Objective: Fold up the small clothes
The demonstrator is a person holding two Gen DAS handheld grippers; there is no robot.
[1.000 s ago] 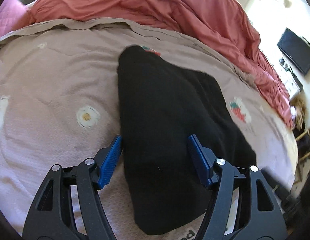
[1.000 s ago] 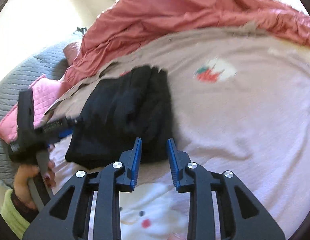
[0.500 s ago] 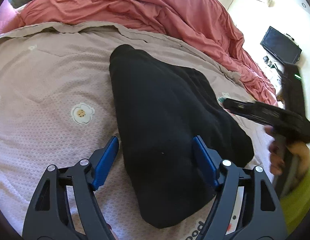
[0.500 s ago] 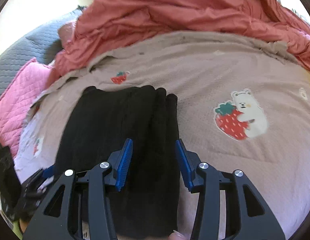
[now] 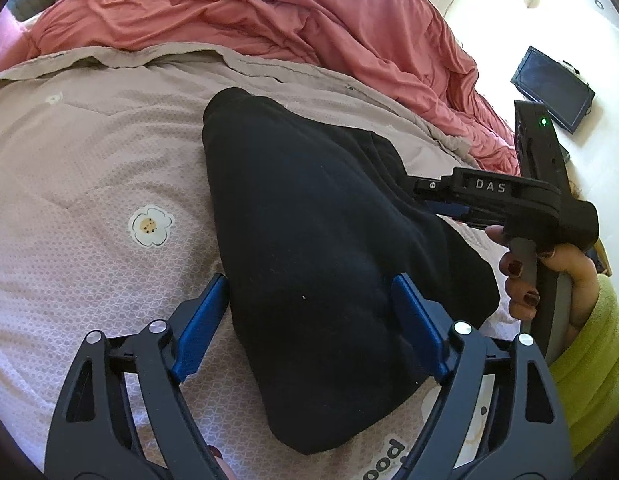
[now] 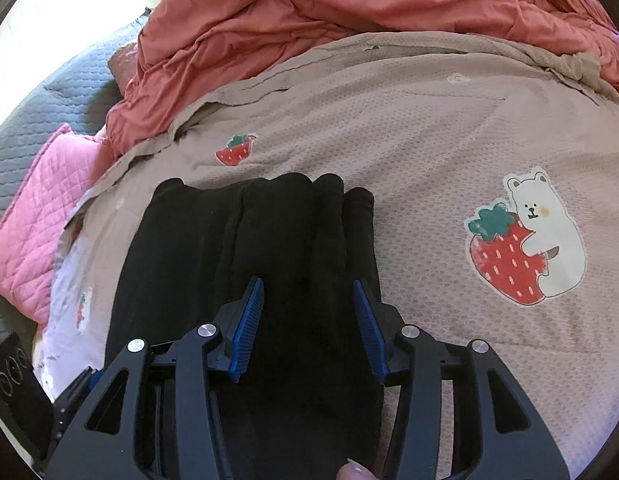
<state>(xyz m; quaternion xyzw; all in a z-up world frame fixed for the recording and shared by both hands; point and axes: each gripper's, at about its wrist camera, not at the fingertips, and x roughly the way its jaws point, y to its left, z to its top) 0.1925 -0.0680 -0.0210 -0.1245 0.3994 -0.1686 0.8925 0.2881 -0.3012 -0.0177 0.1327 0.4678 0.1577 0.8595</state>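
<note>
Left wrist view: the left gripper (image 5: 309, 324) hangs low over a black garment (image 5: 321, 248) spread on a bed, its blue-padded jaws wide apart and straddling the near end of the cloth without pinching it. The garment lies folded lengthwise on a mauve blanket (image 5: 89, 168) printed with a small flower (image 5: 150, 225), its narrow end toward the camera and its far end reaching toward a rumpled red duvet (image 5: 309, 28). At the right edge, the right gripper (image 5: 437, 196) comes in sideways, held by a hand (image 5: 549, 276) with dark-painted nails and a lime-green sleeve (image 5: 589, 364); its tip meets the garment's right edge, though this view cannot tell how its jaws stand. A dark screen (image 5: 551, 88) sits beyond, against the bright wall.

Right wrist view: the right gripper (image 6: 309, 328) sits over the garment (image 6: 245, 264), jaws moderately open with black fabric between them but not clamped. The cloth shows several lengthwise ridges along its right side. To the right on the blanket (image 6: 429, 120) is a bear-and-strawberry print (image 6: 525, 240); a pink quilted pillow (image 6: 41, 216) and grey quilt (image 6: 41, 116) lie at left, the duvet (image 6: 349, 0) behind.
</note>
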